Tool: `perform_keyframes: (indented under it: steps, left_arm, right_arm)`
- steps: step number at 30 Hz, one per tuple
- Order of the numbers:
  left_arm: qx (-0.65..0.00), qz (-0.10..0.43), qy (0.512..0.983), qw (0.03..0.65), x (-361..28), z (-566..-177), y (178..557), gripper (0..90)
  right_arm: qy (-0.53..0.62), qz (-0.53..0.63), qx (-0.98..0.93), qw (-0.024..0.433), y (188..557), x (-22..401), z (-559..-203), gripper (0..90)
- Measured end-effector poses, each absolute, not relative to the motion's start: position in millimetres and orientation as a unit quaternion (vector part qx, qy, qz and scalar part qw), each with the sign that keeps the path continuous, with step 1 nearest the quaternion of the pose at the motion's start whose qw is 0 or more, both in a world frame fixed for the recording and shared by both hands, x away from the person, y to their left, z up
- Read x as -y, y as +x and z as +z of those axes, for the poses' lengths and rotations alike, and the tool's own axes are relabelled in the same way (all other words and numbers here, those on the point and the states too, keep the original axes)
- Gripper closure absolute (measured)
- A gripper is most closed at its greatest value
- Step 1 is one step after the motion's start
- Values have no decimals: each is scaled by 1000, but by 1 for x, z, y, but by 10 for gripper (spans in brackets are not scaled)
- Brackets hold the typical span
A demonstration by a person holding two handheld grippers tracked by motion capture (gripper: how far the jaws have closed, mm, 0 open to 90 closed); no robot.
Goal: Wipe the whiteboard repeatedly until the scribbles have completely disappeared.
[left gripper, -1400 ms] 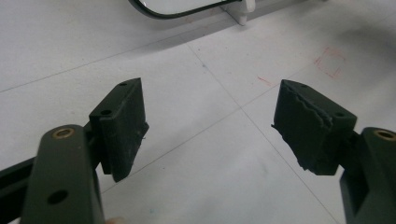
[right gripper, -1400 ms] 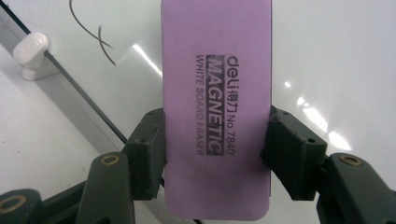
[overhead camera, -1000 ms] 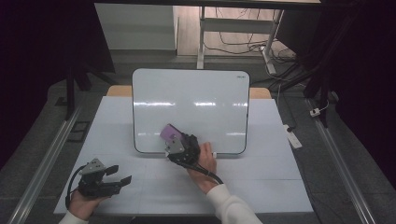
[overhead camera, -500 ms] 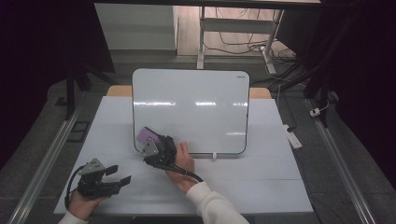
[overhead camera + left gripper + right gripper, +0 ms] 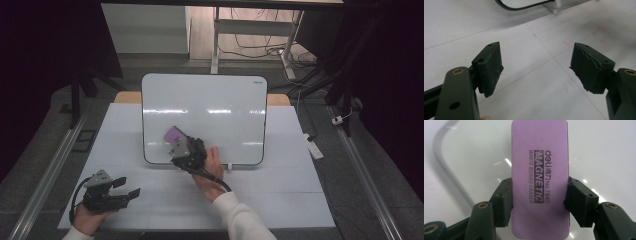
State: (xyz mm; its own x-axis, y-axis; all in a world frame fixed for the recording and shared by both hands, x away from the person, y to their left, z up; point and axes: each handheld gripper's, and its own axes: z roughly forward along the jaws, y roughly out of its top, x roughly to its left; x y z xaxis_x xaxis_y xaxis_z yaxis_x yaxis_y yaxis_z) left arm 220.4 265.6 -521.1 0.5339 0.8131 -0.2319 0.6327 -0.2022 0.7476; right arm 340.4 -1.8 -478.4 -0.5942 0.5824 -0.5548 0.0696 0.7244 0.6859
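Observation:
A white board (image 5: 210, 110) with a dark rim lies on the table, its surface blank. My right gripper (image 5: 181, 145) is shut on a purple magnetic whiteboard eraser (image 5: 174, 135), held over the board's lower left part. In the right gripper view the eraser (image 5: 540, 177) stands lengthwise between both pads, its printed label facing the camera, with the board's rim (image 5: 446, 177) curving behind it. My left gripper (image 5: 129, 188) rests at the table's front left, open, nothing between its pads (image 5: 489, 67).
The table top (image 5: 280, 195) is covered in white sheets with faint seams. A small white object (image 5: 314, 148) lies at its right edge. Metal rails run along both sides; a desk frame and cables stand beyond the far edge.
My right gripper carried the eraser left across the board's lower part, then back right and a little up the board. The left gripper has stayed put.

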Motion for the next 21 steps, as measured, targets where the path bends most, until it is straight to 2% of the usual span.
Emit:
perform_keyframes:
  steps: [5,14,17,18,21]
  left_arm:
    - [-470,108,768,422,-265,-521,220,257]
    - [-472,108,767,422,-267,-521,220,257]
    - [-472,108,767,422,-267,-521,220,257]
    - [-472,108,767,422,-267,-521,220,257]
    - [-471,109,767,422,-267,-521,220,257]
  right_arm:
    - [210,316,-828,413,346,15,-471,412]
    - [142,311,-851,399,324,-36,-500,412]
    - [137,296,-853,407,319,-40,-503,413]
    - [136,312,-854,394,320,-38,-503,412]
    - [148,314,-852,393,321,-30,-502,412]
